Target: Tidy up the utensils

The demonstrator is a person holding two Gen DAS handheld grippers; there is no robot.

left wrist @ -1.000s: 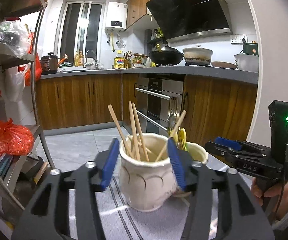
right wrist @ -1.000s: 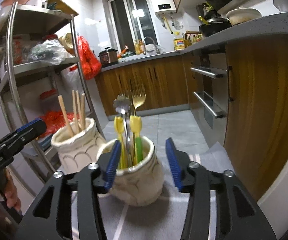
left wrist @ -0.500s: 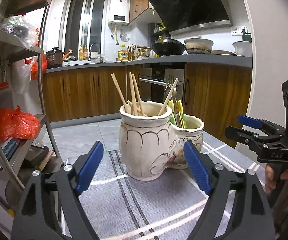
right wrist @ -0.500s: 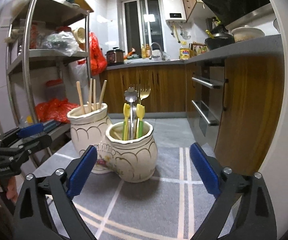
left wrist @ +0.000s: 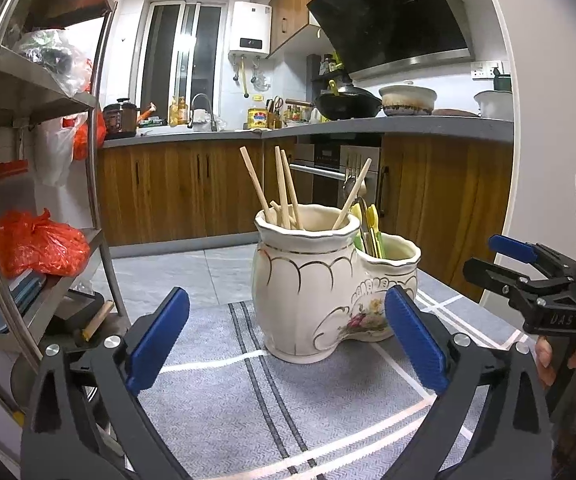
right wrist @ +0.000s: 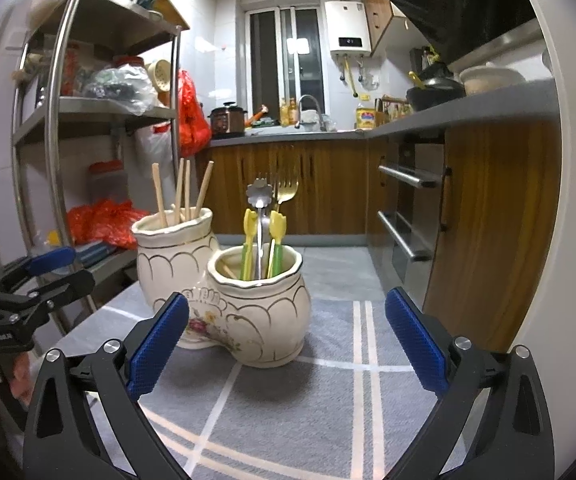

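A cream ceramic double holder [left wrist: 319,292] is stood on a grey striped cloth [left wrist: 228,380]. Wooden chopsticks [left wrist: 284,192] are kept in its taller pot, yellow-handled utensils [right wrist: 262,240] and a fork [right wrist: 288,194] in the lower one. The left gripper [left wrist: 284,340] is still spreading, the right gripper [right wrist: 286,340] is held spread wide; nothing is gripped, the holder lying just beyond both

Readable text sparse. Right gripper [left wrist: 527,276], seen in left wrist view: white letters "DAS" on black body. Left gripper [right wrist: 28,280], seen in right wrist view: small white print on body, too blurred to read. Yellow bottle label [left wrist: 257,117] on far counter: illegible.
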